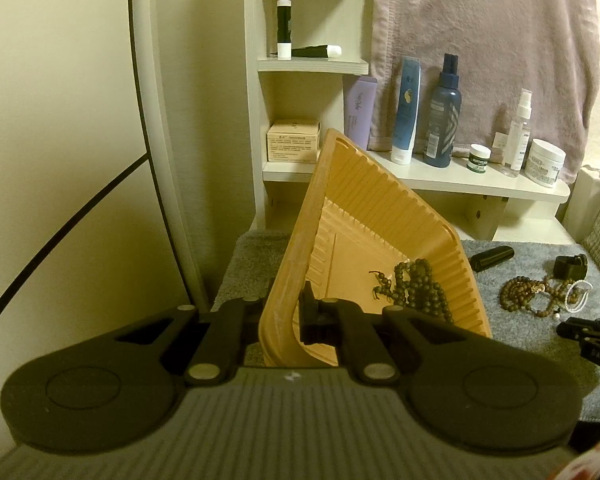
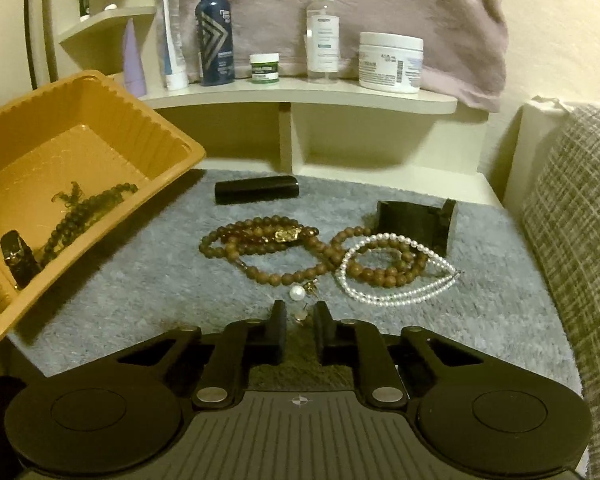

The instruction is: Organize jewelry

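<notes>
Left gripper (image 1: pixel 288 312): black two-finger tool, clamped tight on the near rim of an orange ribbed plastic tray (image 1: pixel 380 216), one finger outside the wall, one inside. Tray tilted, one side raised above a grey fleecy mat (image 2: pixel 140 280), open face turned toward the right.

In the tray: a strand of dark brown wooden beads (image 1: pixel 420 284) with a small knotted tassel, gathered in the low corner against the ribbed wall.

Right gripper (image 2: pixel 300 318): black two-finger tool, low over the mat, fingers (image 2: pixel 278 320) drawn near together with a narrow gap between. A small gold-coloured earring (image 2: pixel 301 315) in that gap; contact with the pads not clear, so grip cannot be told.

On the mat, just beyond the right fingertips: a round white pearl earring (image 2: pixel 297 292) with gold fitting. Beyond it: a long strand of light brown wooden beads (image 2: pixel 260 240), looped in several coils, with a gold ornament at its far side. Overlapping its right coils: a white pearl necklace (image 2: pixel 400 272), doubled into a long loop.

Further back on the mat: a black cylindrical case (image 2: pixel 256 190) lying on its side, and a black curved stand (image 2: pixel 416 220) touching the pearl loop.

Behind, on a cream wooden shelf (image 2: pixel 300 96): a dark blue spray bottle (image 2: pixel 215 40), a clear spray bottle (image 2: pixel 323 28), a white jar (image 2: pixel 390 62), a small green-and-white jar (image 2: pixel 264 67), a white-and-blue tube (image 2: pixel 172 40).
</notes>
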